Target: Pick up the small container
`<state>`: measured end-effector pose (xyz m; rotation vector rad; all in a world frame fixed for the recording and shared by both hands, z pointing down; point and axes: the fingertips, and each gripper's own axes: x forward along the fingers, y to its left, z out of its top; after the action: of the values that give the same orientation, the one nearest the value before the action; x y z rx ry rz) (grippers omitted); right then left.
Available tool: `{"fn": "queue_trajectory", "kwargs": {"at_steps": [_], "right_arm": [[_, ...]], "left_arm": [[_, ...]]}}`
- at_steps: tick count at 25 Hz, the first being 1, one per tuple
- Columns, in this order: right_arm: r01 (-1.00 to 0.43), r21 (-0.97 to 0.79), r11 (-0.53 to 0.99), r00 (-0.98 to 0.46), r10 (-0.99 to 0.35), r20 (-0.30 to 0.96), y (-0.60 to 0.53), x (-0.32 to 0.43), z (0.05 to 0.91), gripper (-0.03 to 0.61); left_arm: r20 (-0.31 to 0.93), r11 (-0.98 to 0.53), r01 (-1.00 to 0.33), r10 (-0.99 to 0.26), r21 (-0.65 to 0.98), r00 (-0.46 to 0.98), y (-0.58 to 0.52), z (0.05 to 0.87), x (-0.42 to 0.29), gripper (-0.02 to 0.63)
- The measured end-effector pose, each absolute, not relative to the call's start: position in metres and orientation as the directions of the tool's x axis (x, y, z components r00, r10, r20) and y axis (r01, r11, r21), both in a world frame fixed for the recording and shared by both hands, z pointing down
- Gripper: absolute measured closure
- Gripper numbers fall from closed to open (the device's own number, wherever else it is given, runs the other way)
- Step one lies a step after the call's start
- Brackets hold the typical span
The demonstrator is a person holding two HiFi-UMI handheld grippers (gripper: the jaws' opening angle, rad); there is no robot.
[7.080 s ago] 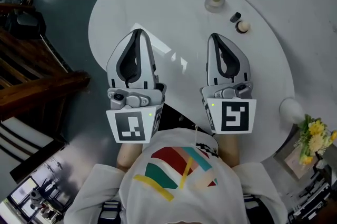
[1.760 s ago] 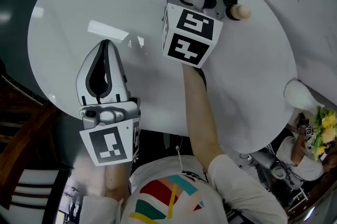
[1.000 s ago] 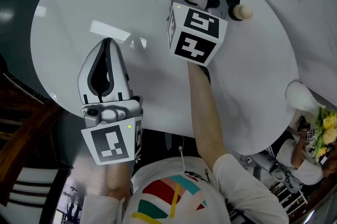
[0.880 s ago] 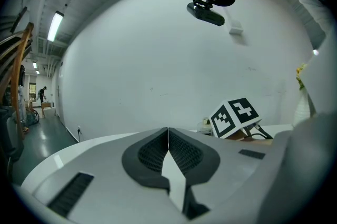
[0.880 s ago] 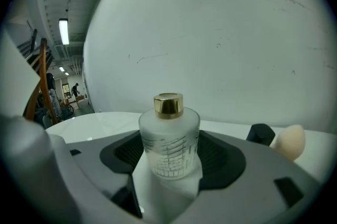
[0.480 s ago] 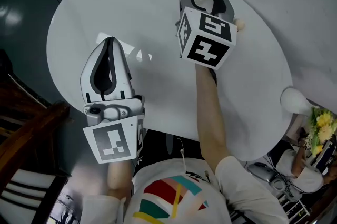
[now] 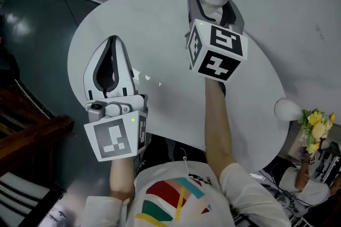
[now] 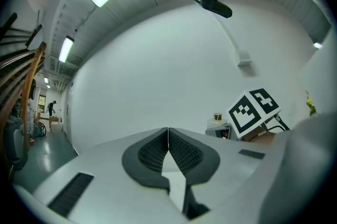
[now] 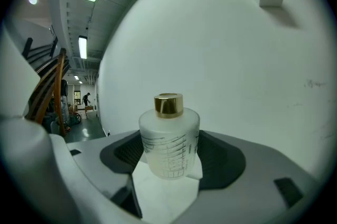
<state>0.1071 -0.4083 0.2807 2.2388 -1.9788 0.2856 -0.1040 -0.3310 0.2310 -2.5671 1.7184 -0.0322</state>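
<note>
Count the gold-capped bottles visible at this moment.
1. The small container stands upright, clamped in the right gripper. The left gripper holds nothing. More could be hidden behind the right gripper.

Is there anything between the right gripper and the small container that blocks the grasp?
Nothing visible does. The small container already stands upright between the jaws of the right gripper, which are closed on its sides.

No writing I can read

The small container [image 9: 169, 133] clamped in my right tongs [image 9: 168, 157] carries a printed grid of fine lines, too faint to make out as letters or numbers. The cubes on my right tongs and left tongs [image 8: 168, 139] bear only black-and-white square markers, no words.
</note>
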Motion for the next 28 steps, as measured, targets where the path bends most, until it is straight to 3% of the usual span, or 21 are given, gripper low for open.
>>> {"fn": "queue_trajectory", "kwargs": {"at_steps": [9,21,28], "right_arm": [[-0.999,-0.01,-0.047,0.046,-0.994,0.1,-0.361,0.083,0.201,0.247],[-0.999,0.038,0.018,-0.021,-0.996,-0.09,-0.271,0.059,0.138,0.247],[-0.995,0.076,0.066,-0.074,-0.991,-0.114,-0.228,0.037,0.133,0.247]], "left_arm": [[-0.085,-0.367,-0.93,-0.927,0.009,0.365,-0.308,0.16,-0.112,0.595],[-0.169,-0.289,-0.957,-0.945,0.02,0.281,-0.272,0.126,-0.144,0.595],[-0.205,-0.301,-0.953,-0.932,-0.025,0.299,-0.251,0.117,-0.144,0.595]]}}
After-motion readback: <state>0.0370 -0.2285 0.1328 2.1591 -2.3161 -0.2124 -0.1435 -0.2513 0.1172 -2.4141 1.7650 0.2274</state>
